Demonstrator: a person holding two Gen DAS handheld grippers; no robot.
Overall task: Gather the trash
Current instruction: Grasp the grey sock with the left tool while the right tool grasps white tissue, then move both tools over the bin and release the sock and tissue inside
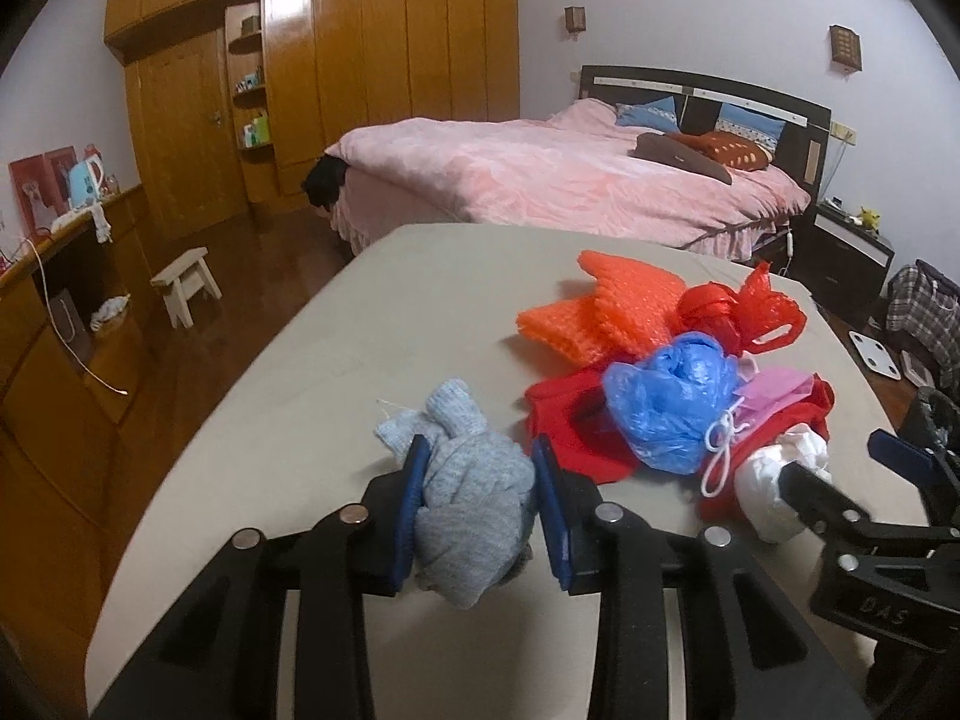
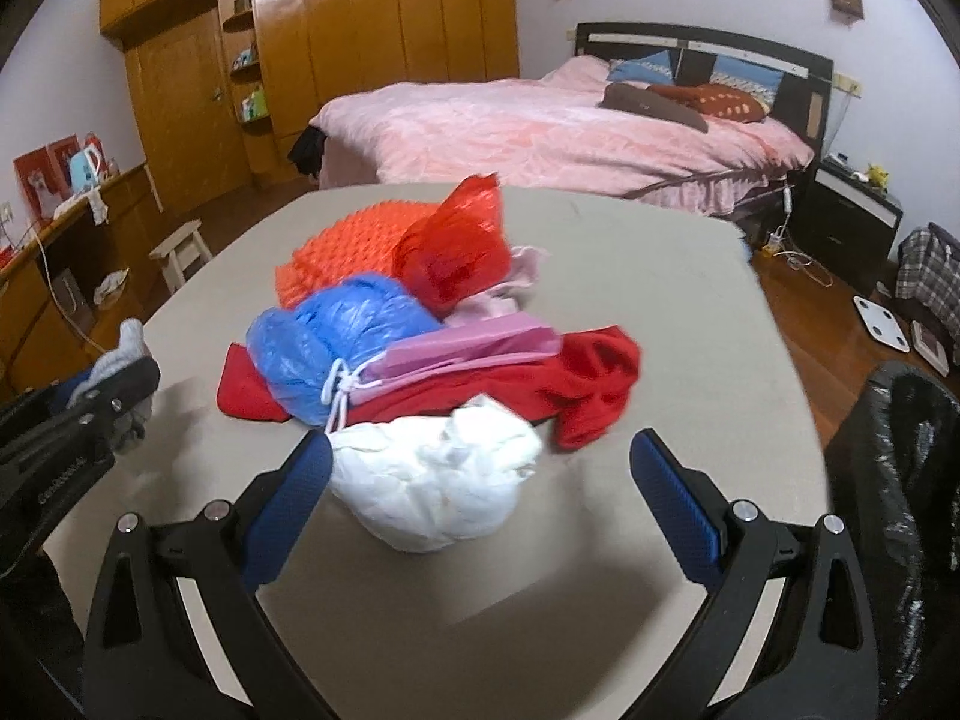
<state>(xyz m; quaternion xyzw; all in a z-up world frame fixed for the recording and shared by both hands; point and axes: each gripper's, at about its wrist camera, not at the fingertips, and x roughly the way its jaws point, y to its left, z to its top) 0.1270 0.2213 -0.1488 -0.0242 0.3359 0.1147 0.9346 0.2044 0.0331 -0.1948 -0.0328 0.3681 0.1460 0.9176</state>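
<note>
A heap of trash lies on the beige table (image 1: 336,372): orange bubble wrap (image 1: 600,306), a red plastic bag (image 1: 744,306), a blue plastic bag (image 1: 666,396), a pink paper bag (image 2: 474,345), red cloth (image 2: 576,384) and a white crumpled wad (image 2: 438,480). My left gripper (image 1: 480,456) is shut on a grey knit sock (image 1: 468,498) at the table's near side. My right gripper (image 2: 480,456) is open, its jaws wide on either side of the white wad. The left gripper also shows at the left of the right wrist view (image 2: 114,396).
A black bin bag (image 2: 900,480) stands at the table's right side. Beyond the table are a pink bed (image 1: 570,180), a wooden wardrobe (image 1: 336,72), a small white stool (image 1: 186,282), a wooden sideboard (image 1: 54,324) at left and a white scale (image 2: 879,330) on the floor.
</note>
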